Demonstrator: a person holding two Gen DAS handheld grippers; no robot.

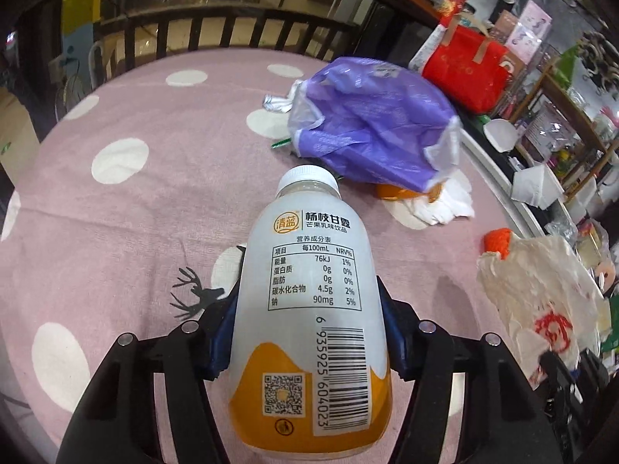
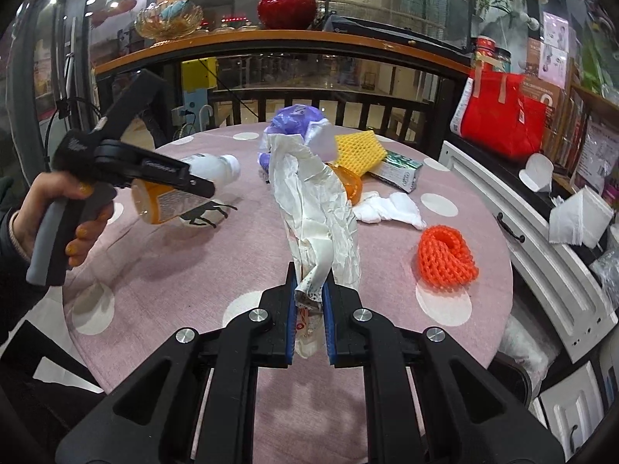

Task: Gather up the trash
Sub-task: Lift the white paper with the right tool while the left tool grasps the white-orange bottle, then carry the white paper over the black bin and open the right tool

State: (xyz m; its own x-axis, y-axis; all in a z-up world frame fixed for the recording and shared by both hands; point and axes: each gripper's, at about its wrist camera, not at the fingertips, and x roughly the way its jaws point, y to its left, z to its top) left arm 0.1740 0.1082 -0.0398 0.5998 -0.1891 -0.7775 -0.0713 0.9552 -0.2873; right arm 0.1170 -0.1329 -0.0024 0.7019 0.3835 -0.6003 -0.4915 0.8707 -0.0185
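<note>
Drink bottle (image 1: 309,309), white with an orange base, lies between the 2 blue-padded fingers of the left gripper (image 1: 309,297), clamped at mid-body, cap pointing away; in the right wrist view the same bottle (image 2: 182,189) hangs clear above the tablecloth in that gripper (image 2: 174,179), a hand (image 2: 54,216) on its grip. Right gripper (image 2: 309,309) is closed on the neck of a crumpled white plastic bag (image 2: 321,208), which stands up from the fingers above the table. Left view alone shows the bottle's label and barcode, plus the white bag (image 1: 541,294) at the right edge. Right view alone shows a yellow foam net (image 2: 359,150), a green carton (image 2: 398,172) and the whole orange foam net (image 2: 445,255). Both show a purple bag (image 1: 371,123) and white tissue (image 1: 445,205) beyond. Round table under a pink cloth with white dots (image 2: 193,270). Behind, a dark railing (image 2: 348,100), a red vase (image 2: 286,0) on a wooden ledge, a red tote (image 2: 506,116) to the right.
</note>
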